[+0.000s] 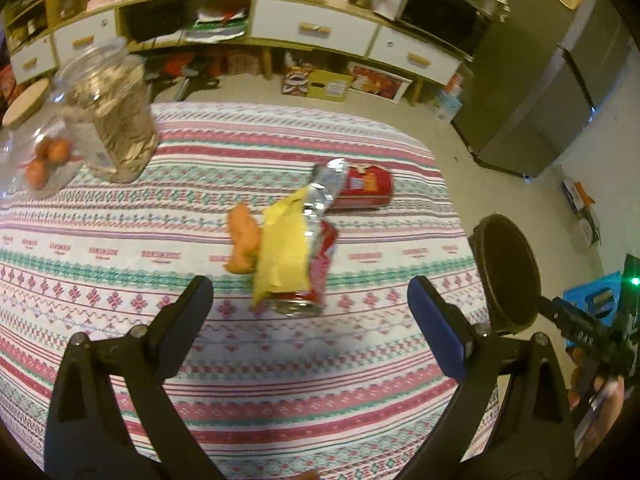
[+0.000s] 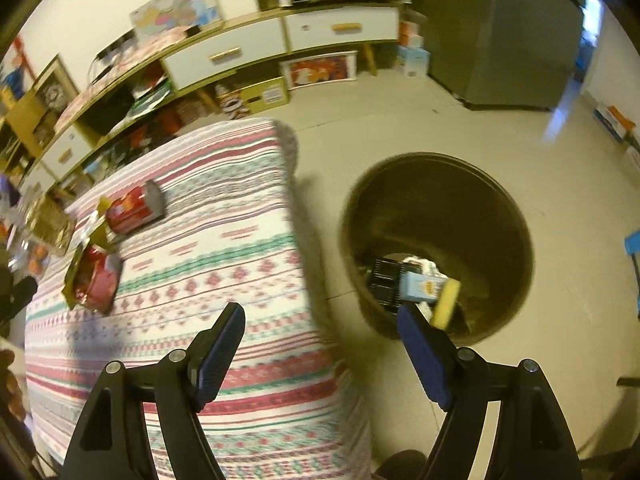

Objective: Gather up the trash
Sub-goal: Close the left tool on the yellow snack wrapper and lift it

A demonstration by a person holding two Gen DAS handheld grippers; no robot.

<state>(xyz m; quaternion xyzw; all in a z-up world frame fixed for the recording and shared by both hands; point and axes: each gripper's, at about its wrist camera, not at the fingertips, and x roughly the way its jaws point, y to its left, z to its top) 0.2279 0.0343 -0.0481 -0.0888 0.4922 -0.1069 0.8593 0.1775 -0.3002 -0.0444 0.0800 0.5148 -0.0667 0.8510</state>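
Covering the desk, a pink-and-green patterned cloth (image 1: 280, 360); round brown bin (image 2: 512, 216) on beige floor (image 2: 400, 120); both tools (image 1: 310, 304) (image 2: 320, 328) released, empty

2 cans (image 1: 304, 276) on table (image 1: 280, 400), bin (image 2: 440, 200) beside it

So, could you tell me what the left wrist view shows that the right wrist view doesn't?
Only the left wrist view shows the orange peel beside the yellow wrapper and shows the glass jar clearly. Only the right wrist view looks into the trash bin, where a blue-and-yellow box and a black item lie. Both show the patterned tablecloth, two red cans and the white drawer cabinet. Each view's own gripper, left and right, is open and empty.
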